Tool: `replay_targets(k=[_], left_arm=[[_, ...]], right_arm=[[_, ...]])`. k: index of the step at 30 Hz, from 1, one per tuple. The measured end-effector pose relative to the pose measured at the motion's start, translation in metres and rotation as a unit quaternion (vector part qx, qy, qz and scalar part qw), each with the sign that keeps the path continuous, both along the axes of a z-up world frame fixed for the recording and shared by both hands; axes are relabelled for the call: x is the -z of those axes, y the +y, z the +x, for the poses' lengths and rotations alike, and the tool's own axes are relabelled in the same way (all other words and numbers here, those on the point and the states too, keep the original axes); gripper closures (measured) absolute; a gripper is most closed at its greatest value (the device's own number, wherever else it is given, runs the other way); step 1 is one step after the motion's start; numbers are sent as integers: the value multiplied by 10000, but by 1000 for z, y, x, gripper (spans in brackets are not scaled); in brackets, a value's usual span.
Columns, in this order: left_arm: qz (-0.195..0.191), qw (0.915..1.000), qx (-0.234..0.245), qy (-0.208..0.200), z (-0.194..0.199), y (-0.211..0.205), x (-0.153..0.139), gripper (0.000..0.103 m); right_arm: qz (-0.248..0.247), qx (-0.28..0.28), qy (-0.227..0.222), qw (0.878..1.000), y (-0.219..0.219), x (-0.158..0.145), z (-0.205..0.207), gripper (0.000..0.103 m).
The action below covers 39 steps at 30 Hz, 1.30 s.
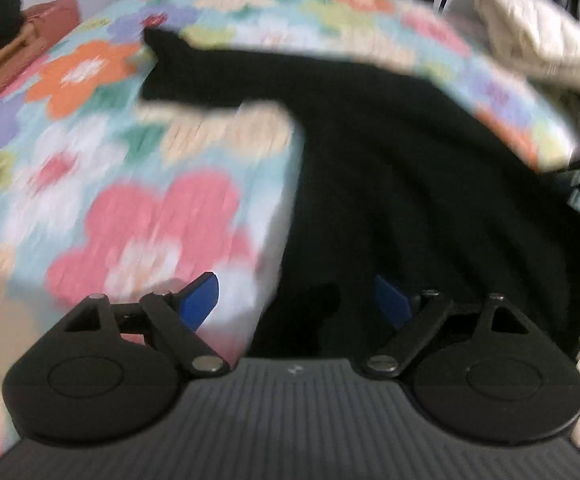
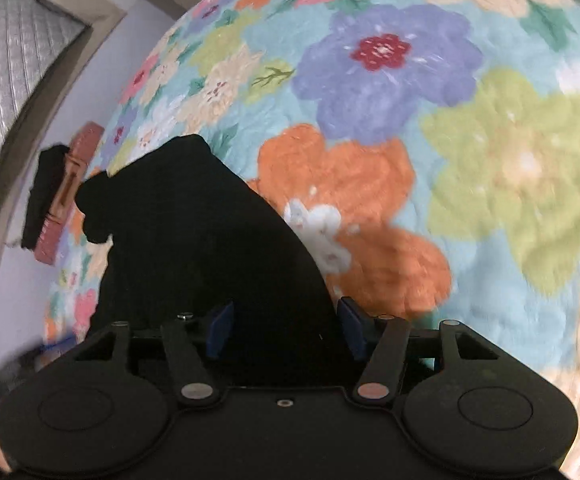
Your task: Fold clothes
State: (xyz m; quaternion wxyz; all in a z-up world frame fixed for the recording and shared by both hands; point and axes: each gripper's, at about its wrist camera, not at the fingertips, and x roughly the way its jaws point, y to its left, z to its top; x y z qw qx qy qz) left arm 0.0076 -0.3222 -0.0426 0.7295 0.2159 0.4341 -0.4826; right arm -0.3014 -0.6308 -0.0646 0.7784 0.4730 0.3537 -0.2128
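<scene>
Blue pads of the left gripper (image 1: 296, 300) stand well apart, with nothing between them but a dark edge of the black garment (image 1: 390, 168) just ahead and to its right. That garment lies spread across the flowered bedspread (image 1: 150, 208), running from close under the gripper away to a narrow end far ahead on the left, and draping off the bed's near edge. On the other side, the right gripper (image 2: 286, 328) also has its pads apart, though the black cloth fills the whole gap and rises ahead of it in a peak (whether the pads press on it at all, I cannot tell). Judging from this, the risk is a shallow bite: if either gripper closes on only a single layer or a thin edge, the fabric could slip out during a lift, or the overhanging part could drag the whole piece off the bed. Both views are blurred, so edges are hard to place. Only the left view shows a cream pile of clothing (image 1: 538, 40) far ahead to the right; only the right view shows the grey quilted panel (image 2: 14, 64) on the wall at far left.
</scene>
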Motion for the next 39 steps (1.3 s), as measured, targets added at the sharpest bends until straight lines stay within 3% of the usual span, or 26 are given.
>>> replay_targets(k=[3, 5, 7, 8, 9, 10, 12, 15, 16, 18, 20, 21, 23, 25, 26, 27, 28, 29, 31, 33, 35, 39], left_arm=[[218, 9992, -264, 226, -7, 24, 27, 14], [19, 9990, -450, 57, -16, 34, 33, 13], [-254, 9973, -665, -182, -26, 41, 35, 20], [-275, 9963, -753, -299, -30, 41, 33, 45], [-306, 9960, -774, -315, -32, 41, 29, 76], [-344, 9958, -799, -291, -33, 42, 25, 97], [-458, 9940, -988, -113, -31, 48, 14, 98], [27, 9824, -1417, -1219, -38, 64, -3, 98], [-35, 9799, -1572, -1228, -36, 72, -7, 98], [-278, 9770, -2013, -640, -20, 95, -10, 98], [-170, 9768, -2100, -378, -14, 102, 3, 96], [-94, 9765, -2135, -262, -12, 103, 10, 89], [-165, 9720, -2345, -48, -10, 107, 16, 86], [-130, 9706, -2403, -5, -9, 105, 13, 74], [-41, 9705, -2407, -120, -11, 103, 8, 63], [11, 9683, -2488, -230, -13, 103, 3, 58], [42, 9662, -2558, -312, -15, 103, -1, 58], [-23, 9657, -2581, -271, -16, 105, -3, 58], [-205, 9654, -2601, -39, -17, 111, -5, 55], [-373, 9659, -2551, 245, -17, 113, -3, 55], [-408, 9664, -2527, 236, -17, 114, 0, 55], [-416, 9646, -2589, 263, -13, 118, 8, 55]], right_arm=[[-72, -50, 28, 10000, 4, 0, -2, 39], [-143, -119, 123, 9998, 7, -1, 1, 36], [-267, -244, 275, 9990, 14, -1, 6, 29], [-339, -317, 358, 9983, 18, -2, 9, 26], [-411, -390, 441, 9974, 22, -2, 12, 25], [-515, -460, 519, 9963, 26, -2, 15, 24], [-777, -558, 649, 9933, 33, -2, 20, 23], [-994, -523, 689, 9913, 39, -2, 21, 23], [-1049, -513, 675, 9909, 41, -3, 20, 23], [-1110, -498, 611, 9907, 42, -4, 16, 23], [-1126, -489, 555, 9909, 41, -3, 13, 23], [-1136, -449, 513, 9912, 41, -3, 12, 23], [-1155, -370, 431, 9917, 39, -2, 11, 23], [-1248, -211, 316, 9915, 38, 0, 10, 23], [-1286, -131, 240, 9913, 37, 0, 10, 23], [-1297, -72, 150, 9914, 36, 1, 10, 23], [-1308, -13, 59, 9914, 35, 1, 10, 27], [-1355, -31, -44, 9908, 36, 0, 10, 52], [-1612, -255, -114, 9865, 43, -4, 16, 84], [-2127, -377, -120, 9763, 58, -12, 21, 85], [-2737, -756, 63, 9588, 87, -14, 30, 85], [-3902, -1727, 575, 9026, 154, -13, 51, 85]])
